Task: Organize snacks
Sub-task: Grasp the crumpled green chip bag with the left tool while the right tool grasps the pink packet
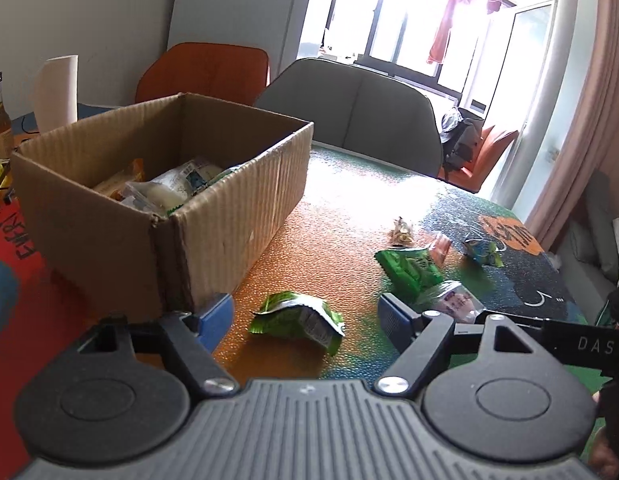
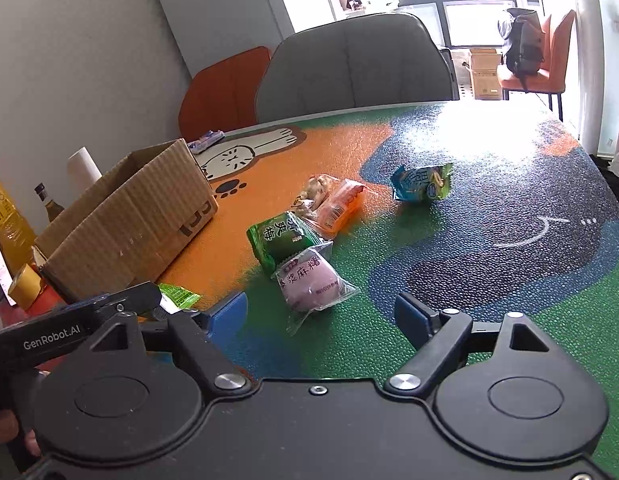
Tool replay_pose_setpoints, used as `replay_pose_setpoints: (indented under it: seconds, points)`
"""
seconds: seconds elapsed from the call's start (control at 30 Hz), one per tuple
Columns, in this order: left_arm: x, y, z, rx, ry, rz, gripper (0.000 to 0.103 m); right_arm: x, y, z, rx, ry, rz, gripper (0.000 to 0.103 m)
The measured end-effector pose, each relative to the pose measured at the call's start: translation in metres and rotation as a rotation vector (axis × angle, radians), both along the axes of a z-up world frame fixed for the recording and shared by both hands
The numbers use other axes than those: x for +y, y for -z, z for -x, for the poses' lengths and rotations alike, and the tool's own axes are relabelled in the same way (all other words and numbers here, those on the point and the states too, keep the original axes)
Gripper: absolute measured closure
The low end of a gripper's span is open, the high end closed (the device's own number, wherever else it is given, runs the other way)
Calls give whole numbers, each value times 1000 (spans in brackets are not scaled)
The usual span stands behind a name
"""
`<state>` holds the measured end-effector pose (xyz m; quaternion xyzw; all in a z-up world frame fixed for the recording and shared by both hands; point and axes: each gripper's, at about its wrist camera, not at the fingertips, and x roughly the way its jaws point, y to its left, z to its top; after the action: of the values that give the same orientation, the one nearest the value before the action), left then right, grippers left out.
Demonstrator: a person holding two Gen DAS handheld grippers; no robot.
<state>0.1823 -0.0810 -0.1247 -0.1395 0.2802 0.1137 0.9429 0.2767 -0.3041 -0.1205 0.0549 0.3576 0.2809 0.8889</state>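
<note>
A cardboard box [image 1: 229, 200] with several snack packets inside stands on the table's left; it also shows in the right wrist view [image 2: 129, 220]. My left gripper [image 1: 305, 320] is open, with a crumpled green packet [image 1: 299, 318] lying on the table between its fingers. My right gripper [image 2: 321, 314] is open just short of a purple mochi packet [image 2: 311, 280]. Beyond it lie a green plum packet [image 2: 281, 242], an orange packet [image 2: 343, 202], a clear nut packet [image 2: 315, 190] and a blue packet [image 2: 423, 184].
A grey chair [image 2: 353, 68] and an orange chair [image 2: 225, 88] stand behind the table. Bottles [image 2: 9, 224], a tape roll [image 2: 27, 290] and a paper roll [image 2: 83, 168] sit left of the box. The patterned table mat [image 2: 509, 200] stretches right.
</note>
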Motion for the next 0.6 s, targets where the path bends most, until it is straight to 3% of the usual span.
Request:
replay_pose_setpoints:
  seconds: [0.13, 0.27, 0.47, 0.53, 0.57, 0.6]
  points:
    - [5, 10, -6, 23, -10, 5, 28, 11, 0, -4, -16, -19, 40, 25]
    - [8, 19, -14, 53, -10, 21, 42, 20, 2, -11, -17, -38, 66, 30]
    - [1, 21, -16, 56, -4, -38, 49, 31, 8, -19, -33, -51, 128, 33]
    - [-2, 21, -16, 56, -1, -53, 50, 35, 9, -20, -42, -56, 150, 37]
    - [-4, 22, -16, 57, 4, -59, 52, 37, 10, -21, -44, -61, 160, 44]
    - [-5, 22, -16, 58, 10, -65, 59, 39, 11, -21, -42, -65, 169, 50]
